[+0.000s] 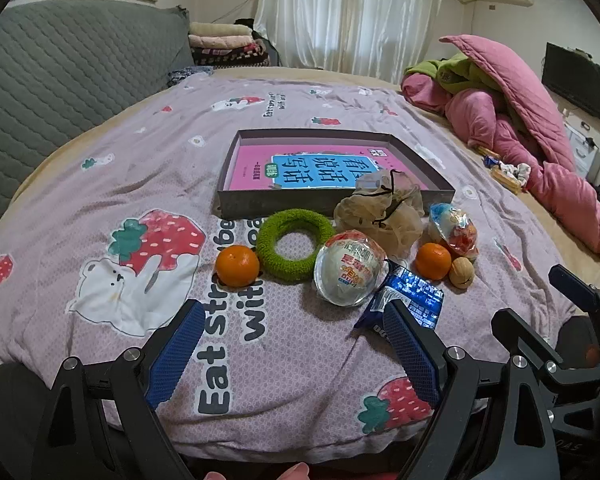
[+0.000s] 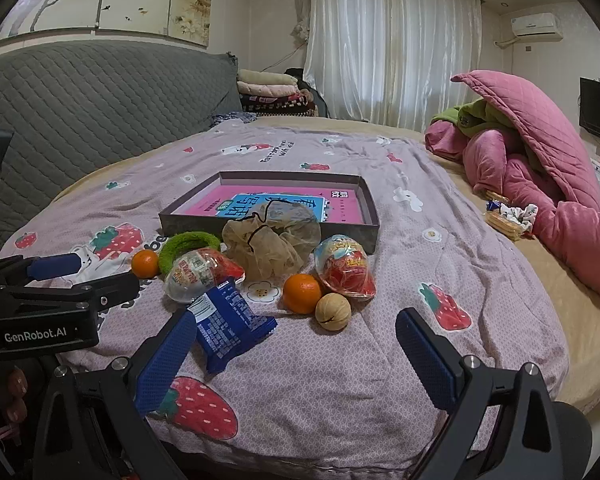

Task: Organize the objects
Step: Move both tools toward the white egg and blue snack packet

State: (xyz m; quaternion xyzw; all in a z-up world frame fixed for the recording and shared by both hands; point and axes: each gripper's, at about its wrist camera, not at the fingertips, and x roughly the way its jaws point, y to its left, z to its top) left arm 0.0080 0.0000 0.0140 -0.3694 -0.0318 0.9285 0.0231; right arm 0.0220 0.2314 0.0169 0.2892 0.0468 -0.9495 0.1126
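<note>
Above the strawberry quilt [image 1: 300,360], left gripper [image 1: 292,320] and right gripper [image 2: 296,332] both wide, empty, near 2 oranges [image 1: 237,265] [image 2: 301,293].

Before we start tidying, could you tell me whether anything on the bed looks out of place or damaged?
Nothing looks damaged or spilled. The small items, among them the fuzzy green ring and the blue foil snack packet, lie loose on the quilt in front of the shallow grey box, which holds only a pink book.

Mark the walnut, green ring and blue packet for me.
walnut [image 2: 333,312], right wrist view, middle of its shell.
green ring [image 1: 295,245], left wrist view, its fuzzy band, lower left.
blue packet [image 2: 232,322], right wrist view, centre of the wrapper.
</note>
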